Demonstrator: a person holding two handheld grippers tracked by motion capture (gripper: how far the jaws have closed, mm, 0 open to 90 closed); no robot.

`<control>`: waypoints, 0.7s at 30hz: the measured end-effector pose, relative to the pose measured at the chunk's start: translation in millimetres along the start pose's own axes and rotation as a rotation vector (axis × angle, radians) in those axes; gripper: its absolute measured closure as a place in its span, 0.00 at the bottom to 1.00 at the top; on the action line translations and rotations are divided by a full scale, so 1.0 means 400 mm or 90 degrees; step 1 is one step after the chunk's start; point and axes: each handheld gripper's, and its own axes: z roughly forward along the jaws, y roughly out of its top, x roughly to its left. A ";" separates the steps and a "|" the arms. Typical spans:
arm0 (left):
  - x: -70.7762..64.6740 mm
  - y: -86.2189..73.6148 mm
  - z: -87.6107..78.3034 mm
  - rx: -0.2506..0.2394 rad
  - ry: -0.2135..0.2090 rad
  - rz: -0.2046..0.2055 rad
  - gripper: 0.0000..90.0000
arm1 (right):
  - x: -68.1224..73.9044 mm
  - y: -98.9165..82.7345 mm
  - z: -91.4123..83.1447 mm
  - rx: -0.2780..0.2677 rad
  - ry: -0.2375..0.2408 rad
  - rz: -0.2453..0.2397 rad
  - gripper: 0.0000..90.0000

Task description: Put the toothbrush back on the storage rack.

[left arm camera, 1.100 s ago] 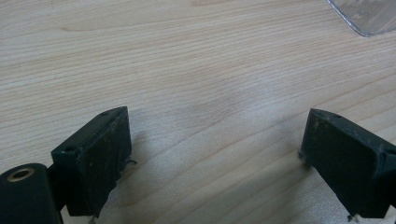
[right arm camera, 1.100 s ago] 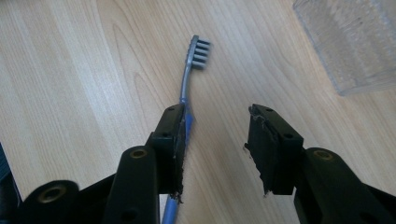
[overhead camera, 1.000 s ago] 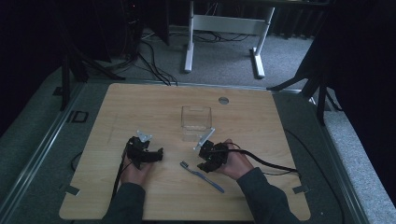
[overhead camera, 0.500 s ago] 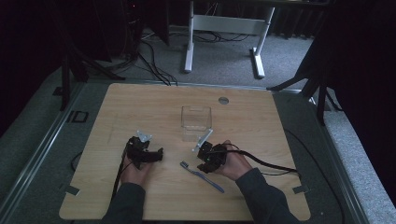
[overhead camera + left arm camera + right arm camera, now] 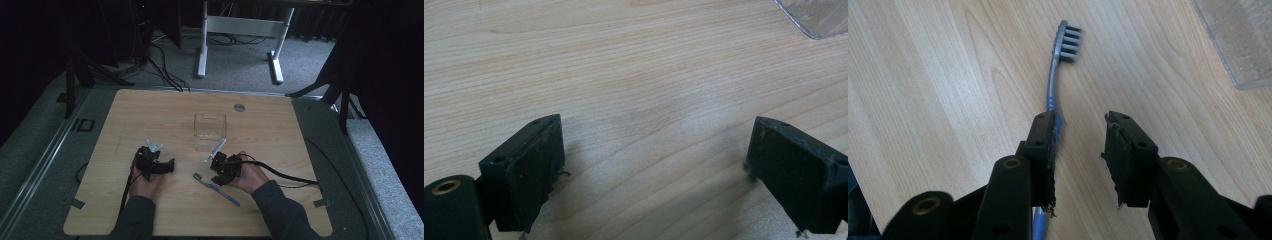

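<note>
Currently right tool (image 5: 1080, 150) has just been closing, jaws apart; toothbrush (image 5: 1054, 80) flat on table (image 5: 150, 115), near the clear box (image 5: 210, 126), against one jaw. Risk: off-centre pinch flicks it sideways. Left tool (image 5: 654, 175) wide apart, empty.

clear container (image 5: 210, 128) upright, just beyond right gripper (image 5: 215, 173), a little to its left | round grommet (image 5: 239, 107) farther beyond, near far edge of wooden table (image 5: 150, 115) | white desk frame (image 5: 240, 26) and black cables (image 5: 162, 72) on grey carpet (image 5: 240, 65), well beyond left gripper (image 5: 169, 166)
</note>
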 end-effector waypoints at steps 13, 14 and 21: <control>0.000 0.000 0.000 0.000 0.000 0.000 0.10 | 0.002 0.002 0.010 0.019 0.000 -0.003 0.76; 0.000 0.000 0.000 0.000 0.000 0.000 0.10 | 0.002 0.002 0.011 0.020 0.001 -0.004 0.76; 0.000 0.000 0.000 0.000 0.000 0.000 0.10 | 0.005 0.004 0.019 0.033 0.006 -0.002 0.78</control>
